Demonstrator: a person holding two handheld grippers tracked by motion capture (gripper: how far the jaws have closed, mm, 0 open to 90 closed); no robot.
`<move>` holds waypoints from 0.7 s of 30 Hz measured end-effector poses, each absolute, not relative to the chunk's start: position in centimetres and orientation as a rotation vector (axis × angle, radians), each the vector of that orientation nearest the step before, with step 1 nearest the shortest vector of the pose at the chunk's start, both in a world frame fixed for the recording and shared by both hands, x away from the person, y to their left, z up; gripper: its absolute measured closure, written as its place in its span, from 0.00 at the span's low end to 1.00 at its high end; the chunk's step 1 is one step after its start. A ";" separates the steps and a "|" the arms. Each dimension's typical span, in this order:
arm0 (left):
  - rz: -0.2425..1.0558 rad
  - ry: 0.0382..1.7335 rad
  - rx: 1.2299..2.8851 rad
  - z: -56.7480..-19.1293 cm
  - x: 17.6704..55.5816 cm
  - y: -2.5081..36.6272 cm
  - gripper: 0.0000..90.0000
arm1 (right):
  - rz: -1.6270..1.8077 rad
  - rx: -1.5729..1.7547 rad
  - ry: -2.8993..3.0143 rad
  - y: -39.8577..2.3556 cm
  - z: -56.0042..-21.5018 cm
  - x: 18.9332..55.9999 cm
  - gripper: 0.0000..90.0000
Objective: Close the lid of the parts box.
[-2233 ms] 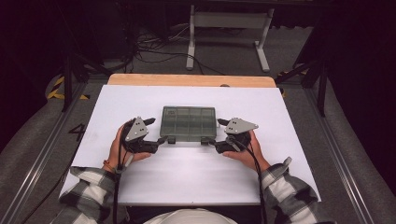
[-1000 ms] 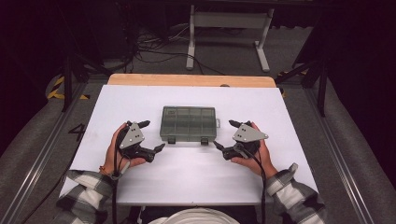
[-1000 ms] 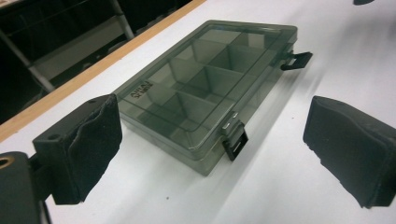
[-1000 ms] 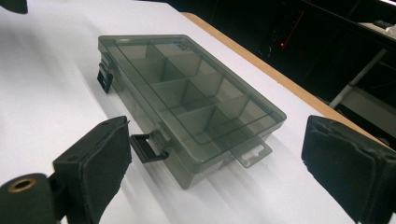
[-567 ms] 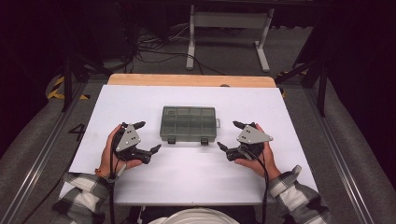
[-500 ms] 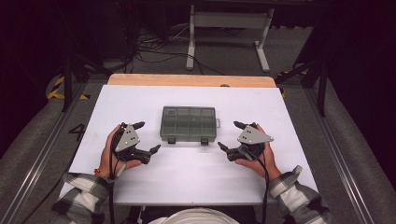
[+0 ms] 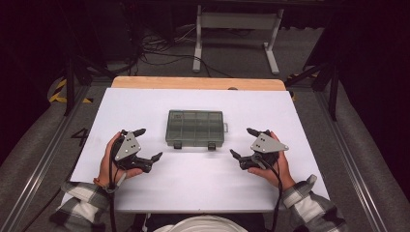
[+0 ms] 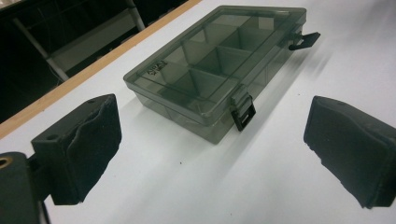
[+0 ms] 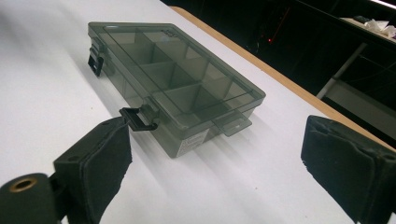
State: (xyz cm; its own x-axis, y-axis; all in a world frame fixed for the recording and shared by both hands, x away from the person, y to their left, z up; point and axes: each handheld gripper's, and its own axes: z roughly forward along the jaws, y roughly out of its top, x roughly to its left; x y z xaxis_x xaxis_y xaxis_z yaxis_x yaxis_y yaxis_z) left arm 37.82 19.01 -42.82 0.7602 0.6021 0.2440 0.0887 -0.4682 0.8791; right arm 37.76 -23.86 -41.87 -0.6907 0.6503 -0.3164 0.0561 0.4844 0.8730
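Observation:
A smoky translucent compartment box [image 7: 196, 128] lies flat in the middle of the white table [image 7: 203, 188], lid down. Its compartments look empty. Two black latches [image 7: 177, 144] sit on its near edge. In the left gripper view the box [image 8: 219, 79] has one latch [image 8: 245, 114] hanging down and the other sticking out. My left gripper [image 7: 149, 144] rests open to the box's near left, apart from it. My right gripper [image 7: 241, 142] rests open to its near right, also apart. Nothing sits between the jaws of the left gripper [image 8: 215, 140] or the right gripper [image 9: 215, 158], and the box [image 9: 173, 79] lies ahead.
A wooden strip [image 7: 198, 83] runs along the table's far edge. Beyond it stand a white frame stand [image 7: 237, 21] and cables on the floor. Metal rails [image 7: 43, 159] flank the table on both sides.
Both grippers have drawn back from the box's sides toward the person and a little outward. The box stays where it was.

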 end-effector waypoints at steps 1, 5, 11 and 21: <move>0.672 0.521 1.992 -42.8 37.7 19.1 0.06 | 1.198 0.581 2.091 -23.9 -41.9 37.7 0.10; 0.670 0.523 1.994 -42.9 37.5 19.4 0.06 | 1.223 0.596 2.096 -24.2 -41.9 37.5 0.10; 0.663 0.528 1.999 -43.1 36.9 19.8 0.06 | 1.223 0.596 2.092 -24.6 -41.9 37.0 0.10; 0.660 0.538 2.000 -43.3 36.1 20.6 0.05 | 1.196 0.610 2.079 -25.3 -42.1 36.5 0.10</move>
